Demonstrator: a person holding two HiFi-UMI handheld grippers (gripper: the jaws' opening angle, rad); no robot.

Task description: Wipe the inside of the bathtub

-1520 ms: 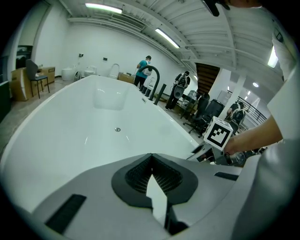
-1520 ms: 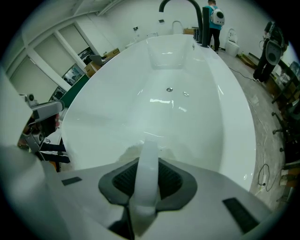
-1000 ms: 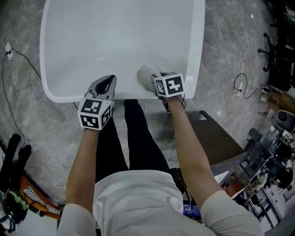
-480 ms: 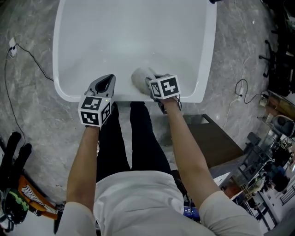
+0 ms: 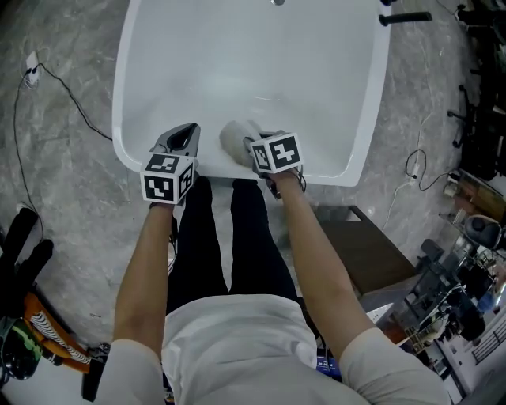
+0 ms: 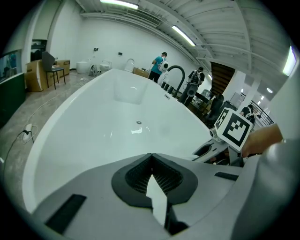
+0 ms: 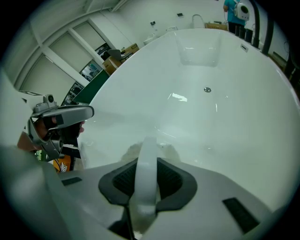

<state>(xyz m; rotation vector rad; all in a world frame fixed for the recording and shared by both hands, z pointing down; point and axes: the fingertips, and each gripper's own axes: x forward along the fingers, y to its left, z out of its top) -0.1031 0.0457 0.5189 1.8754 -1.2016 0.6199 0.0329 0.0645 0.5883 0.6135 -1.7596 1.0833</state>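
The white bathtub [image 5: 364, 119] lies lengthwise ahead, its drain [image 6: 138, 123] far down the floor. My right gripper [image 5: 251, 147] reaches over the near rim and is shut on a pale wiping cloth [image 5: 235, 138], which presses against the inside of the near end wall. In the right gripper view the cloth [image 7: 146, 161] runs up between the closed jaws of the right gripper [image 7: 144, 176]. My left gripper [image 5: 184, 139] rests at the near rim, left of the cloth, shut with nothing in it. Its jaws meet in the left gripper view, where the left gripper [image 6: 151, 164] points down the tub.
A black faucet [image 5: 405, 17] stands at the tub's far right edge. Cables [image 5: 67, 95] trail over the grey stone floor on the left. A brown box [image 5: 375, 241] and cluttered equipment [image 5: 466, 308] sit to the right. People [image 6: 161, 65] stand far beyond the tub.
Both grippers have shifted left along the tub's near end. The right one carried the cloth leftward over the inner wall. The head view has swung so the tub sits further right.
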